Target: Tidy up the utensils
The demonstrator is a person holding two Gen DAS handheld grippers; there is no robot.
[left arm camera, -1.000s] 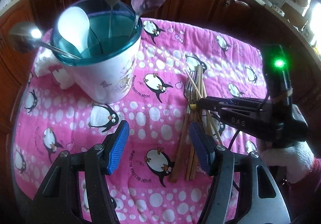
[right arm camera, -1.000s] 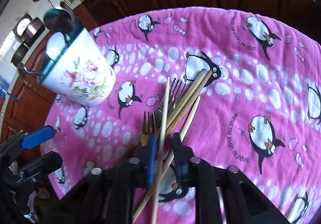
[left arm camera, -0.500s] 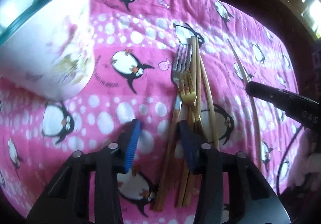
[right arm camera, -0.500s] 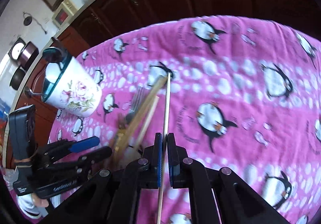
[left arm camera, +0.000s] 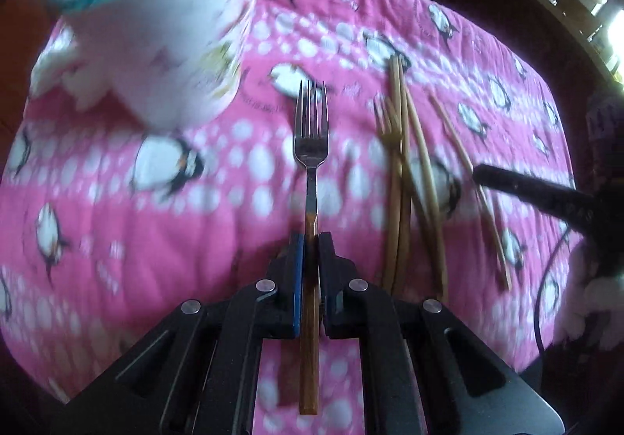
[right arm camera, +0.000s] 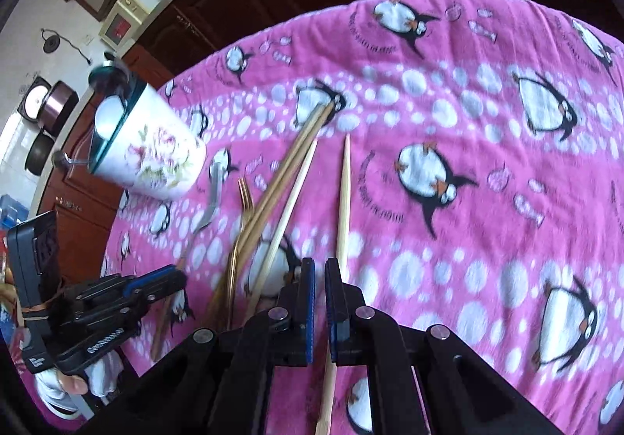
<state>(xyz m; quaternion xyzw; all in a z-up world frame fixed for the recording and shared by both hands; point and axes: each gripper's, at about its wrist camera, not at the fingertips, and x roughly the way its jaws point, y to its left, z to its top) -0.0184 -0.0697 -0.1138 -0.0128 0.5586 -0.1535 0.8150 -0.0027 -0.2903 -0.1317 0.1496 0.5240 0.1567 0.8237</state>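
- Your left claw (left arm camera: 310,240) is clamped on the wooden handle of the steel fork (left arm camera: 311,146), tines pointing far, aimed just right of the holder cup (left arm camera: 167,45).
- Your right claw (right arm camera: 319,271) is nearly closed around a single chopstick (right arm camera: 343,193); whether it grips firmly, you cannot tell.
- The gold fork (right arm camera: 243,201) and the other chopsticks (right arm camera: 288,169) lie loose on the penguin cloth (right arm camera: 487,123) over the worktop, between the two claws.
- You are in the pick-up step, each claw with one utensil.
- Next, judge it as a lift and carry: raise the steel fork clear, swing it far-left over the cup rim, tip it handle down and release.
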